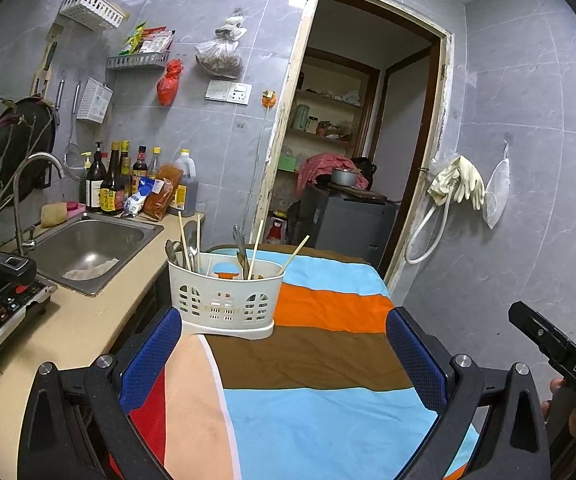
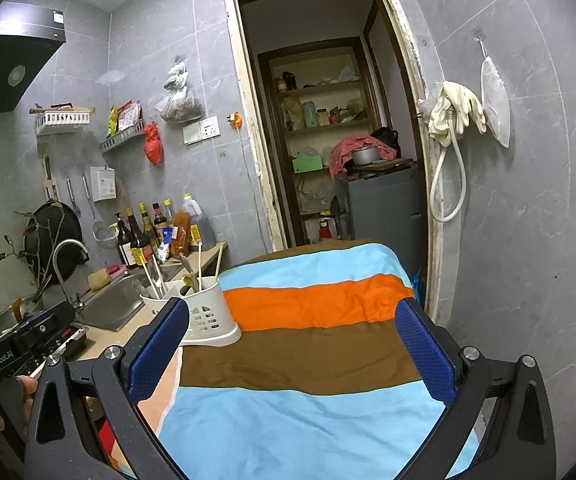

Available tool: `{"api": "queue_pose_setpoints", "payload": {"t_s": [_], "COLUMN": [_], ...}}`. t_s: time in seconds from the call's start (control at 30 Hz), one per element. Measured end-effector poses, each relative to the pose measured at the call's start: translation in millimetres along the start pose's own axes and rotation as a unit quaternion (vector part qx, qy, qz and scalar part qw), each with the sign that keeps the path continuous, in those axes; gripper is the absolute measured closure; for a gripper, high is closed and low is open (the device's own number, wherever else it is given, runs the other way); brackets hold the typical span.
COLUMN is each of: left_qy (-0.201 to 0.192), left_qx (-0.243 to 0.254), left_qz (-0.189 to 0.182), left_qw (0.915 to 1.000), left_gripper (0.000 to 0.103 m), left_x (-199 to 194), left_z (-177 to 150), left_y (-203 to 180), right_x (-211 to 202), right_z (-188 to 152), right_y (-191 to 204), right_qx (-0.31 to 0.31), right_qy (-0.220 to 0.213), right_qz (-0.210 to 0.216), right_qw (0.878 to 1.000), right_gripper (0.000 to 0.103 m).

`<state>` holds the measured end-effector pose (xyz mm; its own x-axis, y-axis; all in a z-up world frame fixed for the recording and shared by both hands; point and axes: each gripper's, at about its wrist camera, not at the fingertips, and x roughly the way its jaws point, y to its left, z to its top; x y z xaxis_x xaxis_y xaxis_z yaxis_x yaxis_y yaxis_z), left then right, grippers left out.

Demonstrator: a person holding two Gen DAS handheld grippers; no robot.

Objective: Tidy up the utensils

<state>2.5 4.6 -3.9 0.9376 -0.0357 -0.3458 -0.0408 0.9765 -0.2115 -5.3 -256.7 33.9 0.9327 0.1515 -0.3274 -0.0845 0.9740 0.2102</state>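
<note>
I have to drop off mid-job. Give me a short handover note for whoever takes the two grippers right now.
Left gripper: open, holding nothing, above the striped cloth.
Right gripper: open, holding nothing, above the same cloth.
Things: the white utensil caddy stands upright near the cloth's left edge, beside the counter with the sink. Chopsticks and metal utensils stand in its compartments.
Done: the utensils in view are already in the caddy; none shows loose on the cloth.
Left: no more loose utensils appear in either view, so check outside these views. Whether the compartments are sorted by type cannot be told.
</note>
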Motion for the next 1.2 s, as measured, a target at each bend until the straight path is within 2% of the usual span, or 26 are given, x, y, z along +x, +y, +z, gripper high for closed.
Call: {"api": "queue_pose_setpoints", "payload": {"t_s": [1.2], "left_qy": [0.001], "left_qx": [0.003], "left_qz": [0.011], "left_qw": [0.9999], "left_gripper": [0.0], "left_x": [-0.8], "left_z": [-1.3], "left_y": [8.0], "right_x": [4.3], "right_z": [-5.1], "right_y": [3.2], "right_qx": [0.002], "right_qy": [0.007], "right_qz": [0.001], "right_qw": [1.0], "right_gripper": [0.002]}}
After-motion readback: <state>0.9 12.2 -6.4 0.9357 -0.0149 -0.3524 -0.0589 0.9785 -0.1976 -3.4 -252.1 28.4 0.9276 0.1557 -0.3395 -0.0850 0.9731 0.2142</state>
